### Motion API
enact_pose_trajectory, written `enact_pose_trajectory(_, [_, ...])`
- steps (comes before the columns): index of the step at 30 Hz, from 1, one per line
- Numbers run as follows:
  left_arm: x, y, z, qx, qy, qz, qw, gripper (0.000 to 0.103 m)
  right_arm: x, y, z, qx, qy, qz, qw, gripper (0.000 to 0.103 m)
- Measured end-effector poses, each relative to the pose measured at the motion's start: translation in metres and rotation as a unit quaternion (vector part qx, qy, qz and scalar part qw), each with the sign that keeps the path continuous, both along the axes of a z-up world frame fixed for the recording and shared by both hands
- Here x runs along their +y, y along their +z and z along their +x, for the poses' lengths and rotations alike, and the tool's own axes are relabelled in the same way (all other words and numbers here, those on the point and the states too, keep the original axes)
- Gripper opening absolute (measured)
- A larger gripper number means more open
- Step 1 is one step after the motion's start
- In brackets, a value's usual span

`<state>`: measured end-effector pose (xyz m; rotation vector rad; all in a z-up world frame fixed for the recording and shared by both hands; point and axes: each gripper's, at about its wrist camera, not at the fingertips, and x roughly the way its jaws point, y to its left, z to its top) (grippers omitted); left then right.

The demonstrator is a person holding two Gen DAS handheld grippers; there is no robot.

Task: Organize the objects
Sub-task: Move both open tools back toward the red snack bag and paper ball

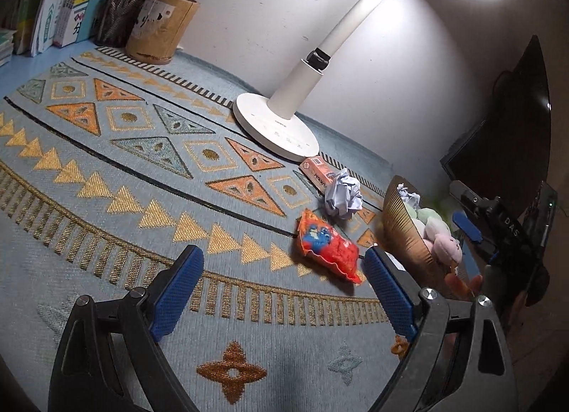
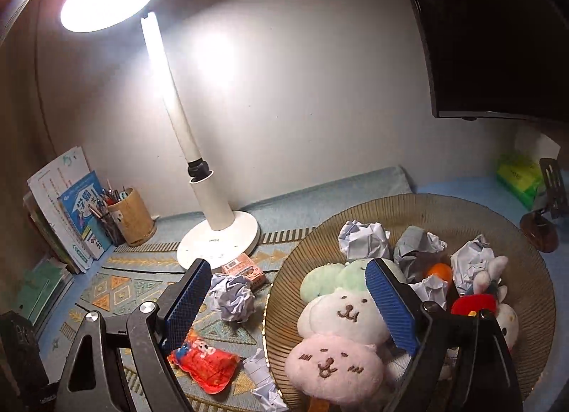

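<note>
Right gripper (image 2: 284, 300) over basket rim (image 2: 462, 202), tilted down, jaws wide, empty.

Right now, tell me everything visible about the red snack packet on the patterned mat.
The red snack packet is a small, puffy sealed pouch of glossy foil-like film, orange-red with a blue and white cartoon print and crimped edges. It lies flat on the patterned mat, just outside the rim of the brown ribbed basket, with a crumpled paper ball beyond it towards the lamp. Neither gripper touches it; in the left wrist view it sits ahead of the open left gripper, nearer its right-hand finger.
</note>
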<state>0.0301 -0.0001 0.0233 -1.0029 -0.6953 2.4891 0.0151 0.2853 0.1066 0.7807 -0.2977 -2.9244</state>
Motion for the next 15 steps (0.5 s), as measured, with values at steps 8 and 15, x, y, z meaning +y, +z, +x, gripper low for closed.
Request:
enact_pose_trajectory(8, [0.006,0.004,0.005,0.013,-0.009,-0.016,0.9998,0.092,0.033,-0.014,-0.013,-0.013,-0.004,-0.050,0.999,0.088])
enact_pose_trajectory(15, [0.002,0.002,0.004,0.002,-0.004,-0.014,0.9999,0.091,0.031,-0.003,-0.019,0.017,-0.007,-0.032,0.999,0.088])
